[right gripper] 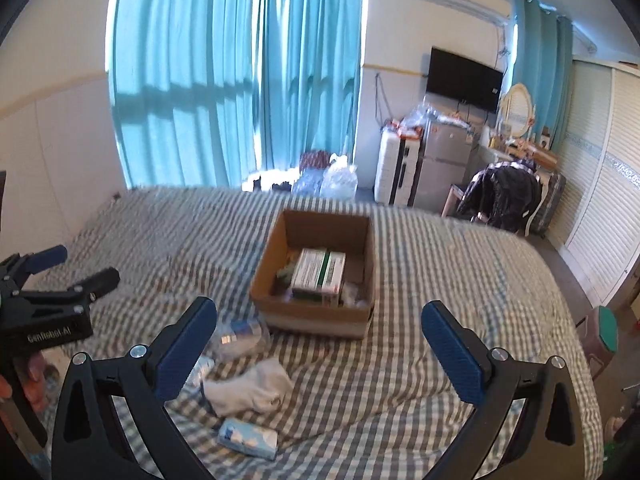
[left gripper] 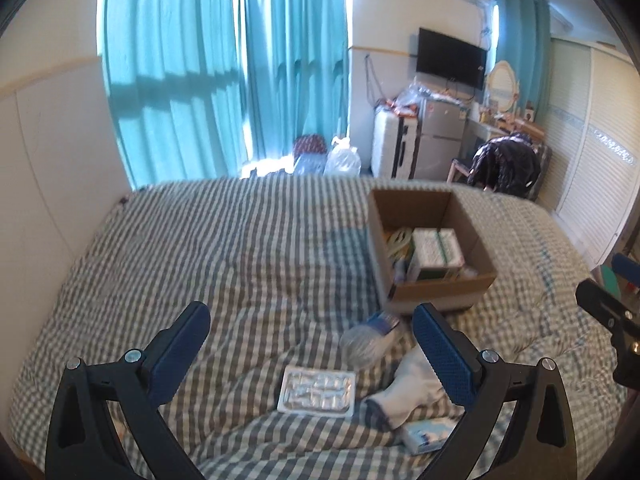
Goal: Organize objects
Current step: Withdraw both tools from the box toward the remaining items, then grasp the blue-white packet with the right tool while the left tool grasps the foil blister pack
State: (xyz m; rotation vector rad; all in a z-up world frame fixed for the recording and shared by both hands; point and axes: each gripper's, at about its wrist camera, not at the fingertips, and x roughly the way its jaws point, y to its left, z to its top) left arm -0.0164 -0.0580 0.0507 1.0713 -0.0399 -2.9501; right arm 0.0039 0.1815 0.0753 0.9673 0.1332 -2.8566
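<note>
Left wrist view: left gripper (left gripper: pixel 312 332) and right gripper (right gripper: pixel 319 328) both hover with fingers spread, empty, above the bed (left gripper: pixel 200 248). The box (left gripper: pixel 430 248) holds a carton; bottle (left gripper: pixel 370 340), sock (left gripper: pixel 404 396), blister pack (left gripper: pixel 317 391) and tissue pack (left gripper: pixel 426 434) lie near it. Soft quilt may yield, letting the flat pack slip. Only the left view shows the blister pack.

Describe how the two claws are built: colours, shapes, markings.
Left claw and right claw match: black angular frames with triangular cut-outs, silver pivot screws, and flat blue textured pads. Seen from the right wrist view, the left claw's black body bears white "GenRobot.AI" lettering.
</note>
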